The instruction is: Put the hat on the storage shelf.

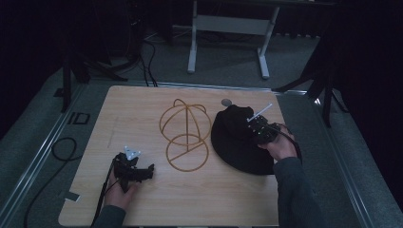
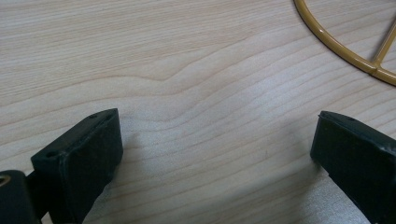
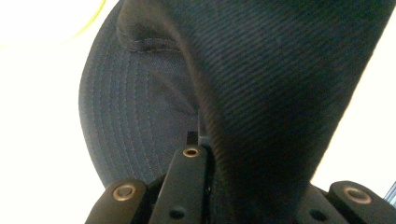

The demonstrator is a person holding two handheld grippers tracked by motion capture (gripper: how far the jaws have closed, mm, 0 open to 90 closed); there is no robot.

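Btwn grippers, wire frame (image 1: 184,137); left gripper (image 1: 142,173) jaws apart, right gripper (image 1: 254,124) jaws clamped on black hat (image 1: 235,142).

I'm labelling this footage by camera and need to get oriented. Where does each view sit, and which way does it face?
High view: above the person's side, looking forward and down on the wooden table; both forearms show, with left gripper and right gripper.
Left gripper view: low over the tabletop, between its spread jaws, facing the wire stand.
Right gripper view: pressed against the dark hat, jaws closed on its fabric.
Shared: the high view also shows the wire stand and hat.
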